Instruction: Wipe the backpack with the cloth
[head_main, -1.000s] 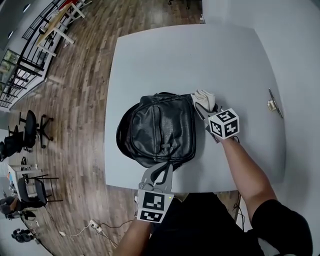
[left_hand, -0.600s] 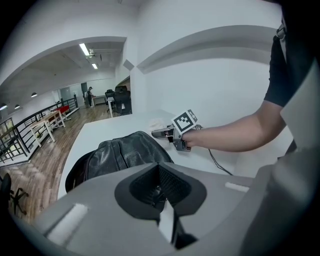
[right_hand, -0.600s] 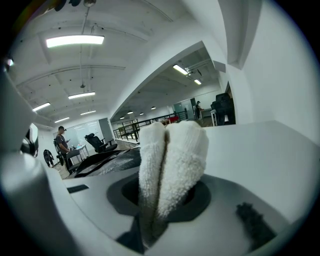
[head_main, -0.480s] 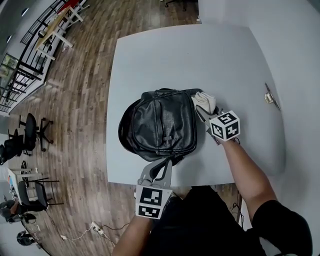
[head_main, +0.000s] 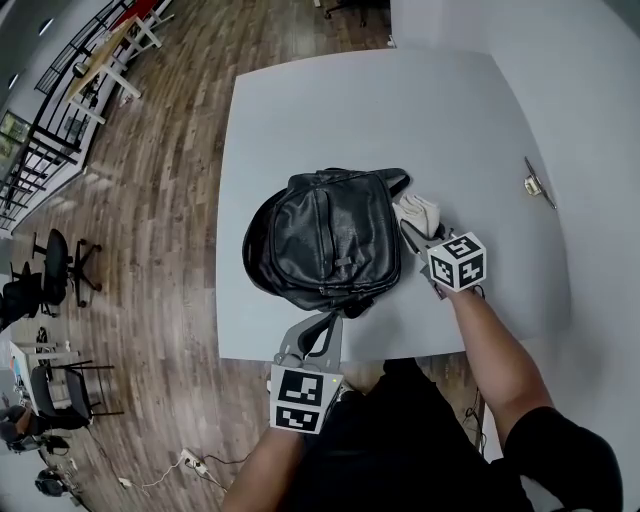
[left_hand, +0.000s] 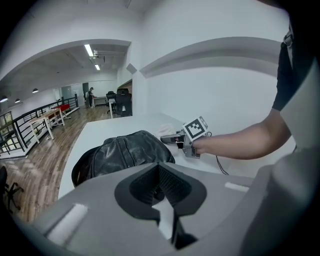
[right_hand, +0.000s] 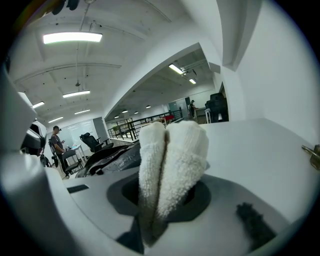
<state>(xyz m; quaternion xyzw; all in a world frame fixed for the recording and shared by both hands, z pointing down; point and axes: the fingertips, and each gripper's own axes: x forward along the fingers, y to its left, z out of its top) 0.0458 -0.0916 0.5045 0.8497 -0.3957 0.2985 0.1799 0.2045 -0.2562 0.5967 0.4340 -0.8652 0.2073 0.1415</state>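
Note:
A black leather backpack (head_main: 325, 240) lies flat on the grey table (head_main: 300, 110), near its front edge. My right gripper (head_main: 411, 231) is shut on a folded white cloth (head_main: 418, 212) and holds it beside the backpack's right side, near the upper corner. In the right gripper view the cloth (right_hand: 172, 155) stands between the jaws, with the backpack (right_hand: 112, 157) to the left. My left gripper (head_main: 322, 328) is at the backpack's near end, shut on its black strap (head_main: 340, 310). The left gripper view shows the backpack (left_hand: 120, 152) ahead and the right gripper (left_hand: 167, 139) beyond it.
A small metal object (head_main: 535, 185) lies on the table at the far right. A wooden floor (head_main: 150, 200) lies left of the table, with office chairs (head_main: 55, 260) further off. A person (right_hand: 57, 142) stands far back in the room.
The right gripper and cloth have slid a little nearer along the backpack's right side. The left gripper keeps its hold on the strap. The head camera has shifted slightly.

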